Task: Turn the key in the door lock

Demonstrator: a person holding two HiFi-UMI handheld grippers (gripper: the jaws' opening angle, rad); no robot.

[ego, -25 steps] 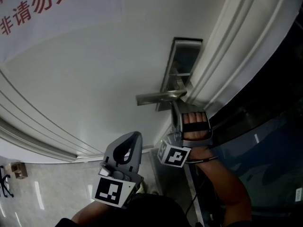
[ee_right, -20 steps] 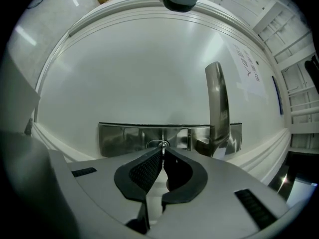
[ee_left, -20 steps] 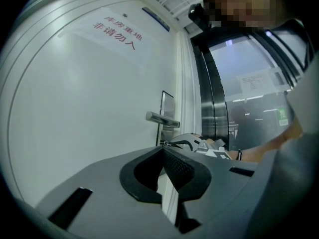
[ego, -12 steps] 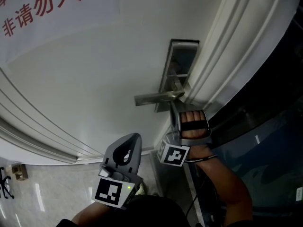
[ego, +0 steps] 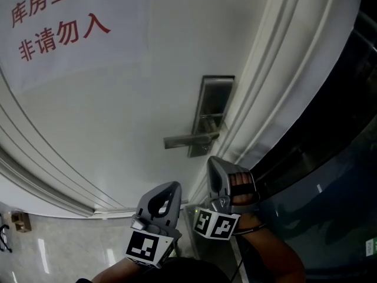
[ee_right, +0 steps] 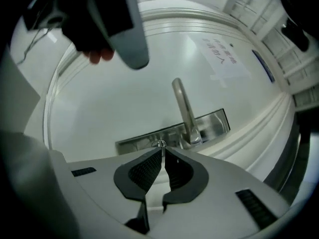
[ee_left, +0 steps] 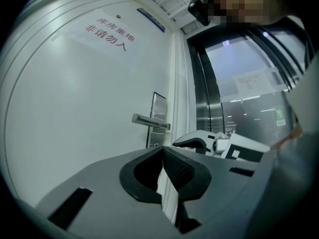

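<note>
Key (ee_right: 159,144): small metal, thin ring on it, seated in lock plate (ee_right: 214,123) near lever handle (ee_right: 183,103) pivot. Prob. light, stiff, slick; grip flat across the bow.

R gripper (ee_right: 162,152): fingers closed, empty, tips just short of key. L gripper (ee_left: 160,151): fingers closed on nothing, further from the lock.

Door (ego: 118,111) white, smooth; notice (ego: 59,22) far left; glass panel (ego: 330,175) right.

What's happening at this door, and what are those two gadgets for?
A person stands at a white door with a gripper in each hand. The right gripper has its tongs closed, tips right at a small key ring on the lock plate, beside the lever handle. Whether it actually pinches the key can't be told. The left gripper, tongs closed and empty, hangs back from the door.
</note>
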